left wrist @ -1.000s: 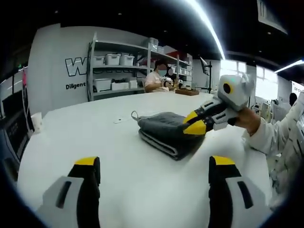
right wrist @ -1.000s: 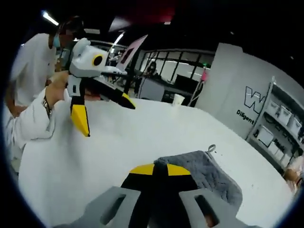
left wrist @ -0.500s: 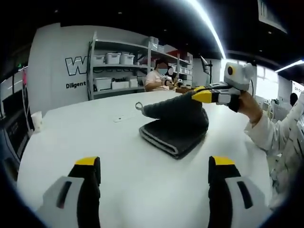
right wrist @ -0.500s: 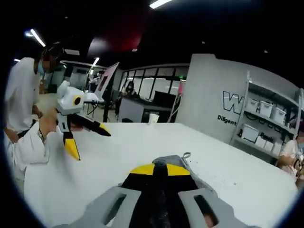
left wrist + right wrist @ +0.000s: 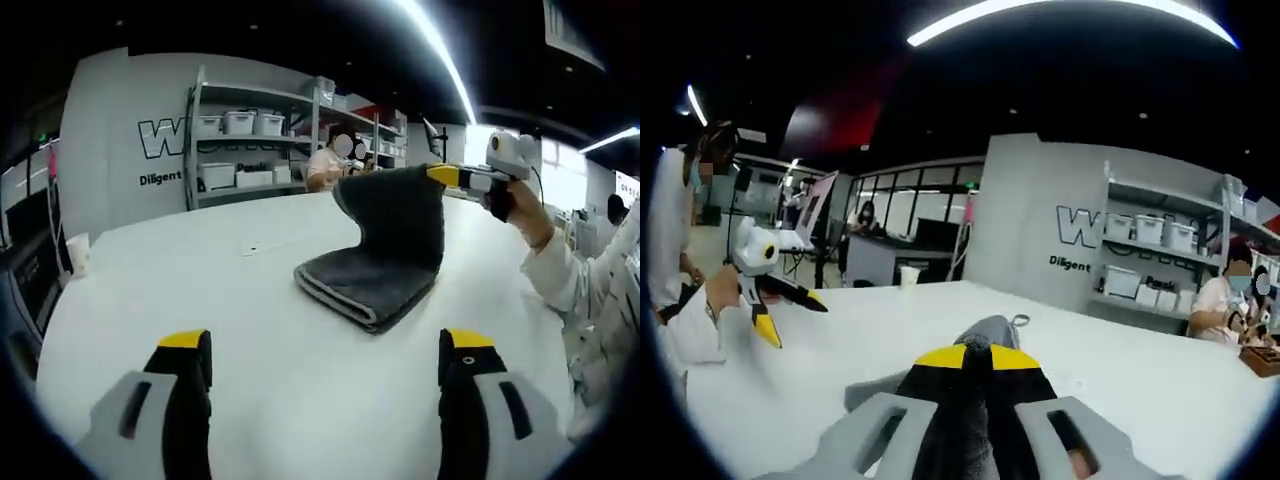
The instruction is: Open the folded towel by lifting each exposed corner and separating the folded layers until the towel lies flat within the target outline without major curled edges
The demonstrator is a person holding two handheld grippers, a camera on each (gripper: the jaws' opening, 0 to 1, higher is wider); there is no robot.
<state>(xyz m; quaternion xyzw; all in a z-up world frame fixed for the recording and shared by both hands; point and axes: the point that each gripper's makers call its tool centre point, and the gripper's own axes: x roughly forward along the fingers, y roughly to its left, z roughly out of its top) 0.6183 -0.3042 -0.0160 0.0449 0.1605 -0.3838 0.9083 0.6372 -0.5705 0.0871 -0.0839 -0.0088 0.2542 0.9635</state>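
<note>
**Towel's top layer held up off the fold**

Dark grey folded towel (image 5: 385, 250) is seen lying on the white bench (image 5: 250, 330), with its upper layer raised into an upright flap above the layers that rest flat. The flap's top edge is pinched by the yellow-tipped right gripper (image 5: 445, 176), whose jaws are closed together on the cloth; in the right gripper view the grey fabric (image 5: 985, 350) is clamped between those jaws, a small hanging loop (image 5: 1021, 320) showing at its far edge. The left gripper (image 5: 325, 375) is held low over the bench, near the towel but apart from it, its jaws spread wide with nothing between them
</note>
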